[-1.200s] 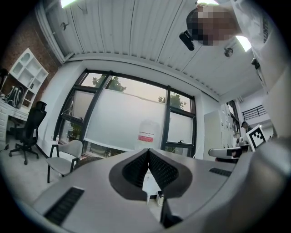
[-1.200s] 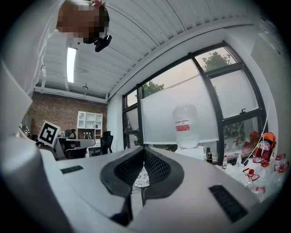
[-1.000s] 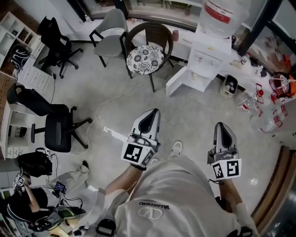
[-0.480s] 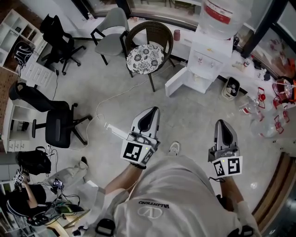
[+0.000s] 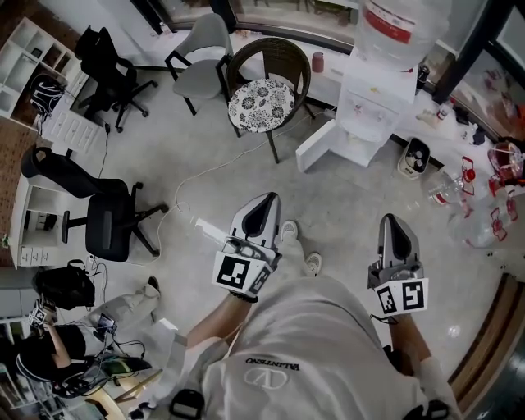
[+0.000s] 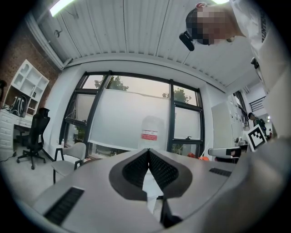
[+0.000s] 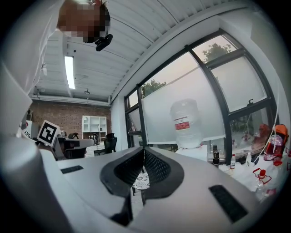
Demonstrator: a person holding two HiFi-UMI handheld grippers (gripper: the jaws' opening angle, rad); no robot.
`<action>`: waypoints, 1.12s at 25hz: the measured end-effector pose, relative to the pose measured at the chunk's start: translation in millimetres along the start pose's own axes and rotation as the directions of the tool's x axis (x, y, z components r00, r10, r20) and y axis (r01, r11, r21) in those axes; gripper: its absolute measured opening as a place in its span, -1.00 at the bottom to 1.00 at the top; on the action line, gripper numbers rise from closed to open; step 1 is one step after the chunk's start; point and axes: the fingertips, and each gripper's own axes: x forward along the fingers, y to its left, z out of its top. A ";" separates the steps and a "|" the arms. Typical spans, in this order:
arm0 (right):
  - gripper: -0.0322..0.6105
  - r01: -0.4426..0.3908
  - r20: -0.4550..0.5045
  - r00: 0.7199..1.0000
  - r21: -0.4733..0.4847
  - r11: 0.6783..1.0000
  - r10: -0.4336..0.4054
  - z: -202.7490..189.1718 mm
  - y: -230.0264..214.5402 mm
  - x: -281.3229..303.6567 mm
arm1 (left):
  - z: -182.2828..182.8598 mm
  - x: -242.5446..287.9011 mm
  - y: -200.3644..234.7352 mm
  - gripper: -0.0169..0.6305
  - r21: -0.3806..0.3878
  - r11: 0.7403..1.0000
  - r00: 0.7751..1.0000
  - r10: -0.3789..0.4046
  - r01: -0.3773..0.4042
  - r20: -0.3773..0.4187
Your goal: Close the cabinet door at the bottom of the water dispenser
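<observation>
A white water dispenser (image 5: 369, 102) with a large bottle (image 5: 400, 25) on top stands by the windows at the far side of the room. Its bottom cabinet door (image 5: 316, 146) hangs open, swung out to the left. My left gripper (image 5: 261, 207) and right gripper (image 5: 397, 229) are held level in front of the person's body, several steps short of the dispenser, both shut with nothing between the jaws. In the left gripper view the bottle (image 6: 150, 132) rises just above the closed left gripper (image 6: 148, 151). The right gripper view shows the bottle (image 7: 185, 124) to the right of the right gripper (image 7: 144, 149).
A round wicker chair (image 5: 267, 78) with a patterned cushion and a grey chair (image 5: 201, 57) stand left of the dispenser. Black office chairs (image 5: 107, 225) are at the left. A white cable (image 5: 205, 176) trails over the floor. Bottles and red items (image 5: 484, 197) clutter the floor at right.
The person has stepped forward: one foot now shows ahead between the grippers, and the floor and furniture have slid slightly. Both grippers stay shut and keep their pose.
</observation>
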 end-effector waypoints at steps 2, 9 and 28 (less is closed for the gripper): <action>-0.85 0.006 0.003 1.000 0.003 1.000 -0.006 1.4 -3.7 4.5 | 0.9 5.9 0.9 -0.92 -0.002 1.000 1.000 -0.005 0.005 0.002; -0.85 0.013 0.003 1.000 -0.002 1.000 -0.013 4.8 -7.6 25.3 | 4.9 28.1 14.2 -0.92 -0.005 1.000 1.000 -0.019 0.019 0.014; -0.85 0.004 -0.045 0.999 -0.071 0.997 -0.007 2.7 13.7 161.1 | -12.3 95.1 128.7 -0.92 -0.039 0.998 0.999 -0.052 0.051 -0.016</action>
